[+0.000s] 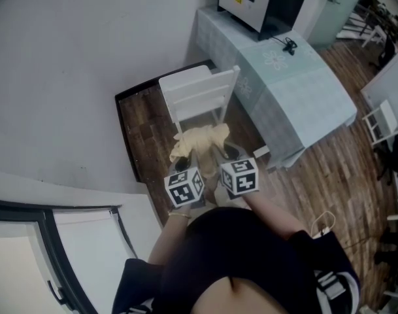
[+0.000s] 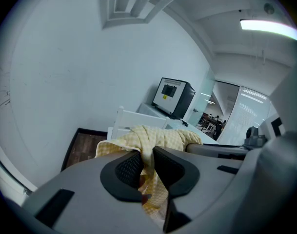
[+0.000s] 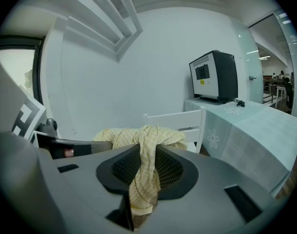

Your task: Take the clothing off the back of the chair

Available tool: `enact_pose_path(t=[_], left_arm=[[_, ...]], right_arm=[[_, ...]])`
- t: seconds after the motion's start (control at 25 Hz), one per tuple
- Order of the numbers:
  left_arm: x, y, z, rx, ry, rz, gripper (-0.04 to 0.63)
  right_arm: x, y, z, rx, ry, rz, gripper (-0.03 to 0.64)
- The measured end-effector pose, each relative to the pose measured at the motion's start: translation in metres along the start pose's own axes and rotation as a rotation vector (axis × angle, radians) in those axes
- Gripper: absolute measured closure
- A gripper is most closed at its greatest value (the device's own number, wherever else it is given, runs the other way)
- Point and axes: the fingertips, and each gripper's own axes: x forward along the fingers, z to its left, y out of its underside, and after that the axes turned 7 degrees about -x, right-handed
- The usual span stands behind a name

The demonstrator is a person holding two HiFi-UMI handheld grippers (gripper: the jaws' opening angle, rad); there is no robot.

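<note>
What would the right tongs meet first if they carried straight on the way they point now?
Apart from the yellow checked cloth garment they grip, which bunches just ahead, the right tongs would probably meet the backrest of the white wooden chair first; depth is hard to judge.

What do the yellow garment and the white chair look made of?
Yellow checked garment: soft thin woven cloth, possibly cotton; it drapes limply and bunches into folds. White chair: probably painted wood, smooth low-sheen finish; flat rigid slats in an even opaque white.

White walls [image 1: 87,44] meet a dark wood floor [image 1: 141,133]; a cloth-covered table [image 1: 303,90] carries a boxy machine [image 1: 267,2].
</note>
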Motion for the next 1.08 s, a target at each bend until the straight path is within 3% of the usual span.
enact_pose_path(t=[1.08], left_arm=[[0.005, -0.004, 0.015, 0.000, -0.009, 0.016, 0.532]], right_arm=[[0.016, -0.002, 0.007, -0.017, 0.000, 0.008, 0.526]])
